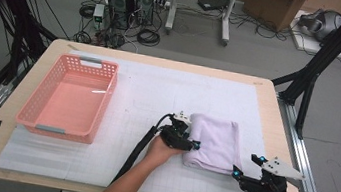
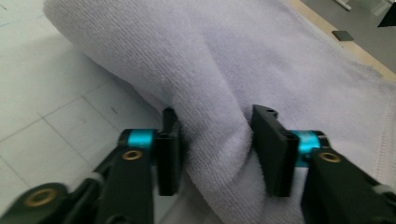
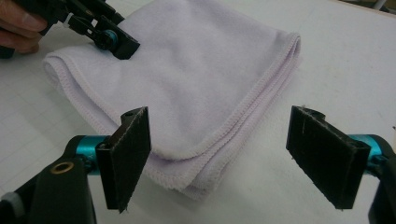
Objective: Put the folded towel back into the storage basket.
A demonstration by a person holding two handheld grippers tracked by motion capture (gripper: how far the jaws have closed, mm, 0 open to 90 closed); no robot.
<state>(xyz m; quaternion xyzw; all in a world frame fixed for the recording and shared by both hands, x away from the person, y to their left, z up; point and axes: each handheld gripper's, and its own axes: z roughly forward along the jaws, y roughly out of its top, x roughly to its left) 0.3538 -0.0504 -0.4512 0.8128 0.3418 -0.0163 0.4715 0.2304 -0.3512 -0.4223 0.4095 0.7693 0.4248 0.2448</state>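
Left gripper is clamped on the rolled fold of the towel, cloth bunched between both pads in the left gripper view. It bites the towel's left edge, and the person's left hand sits just left of the towel, forearm coming in low from the near side. Right gripper is released, jaws wide apart with nothing between them; it sits off the towel's near right corner, close but apart, pointing in toward the towel. The towel is folded, lilac, long axis running from the near side to the far side, lying flat on the white gridded mat to the right of the pink basket, well apart from it. So any carry to the basket goes left from the towel, and the left hand is the nearer one. How many layers the left grip has caught is hard to tell, probably the whole fold.
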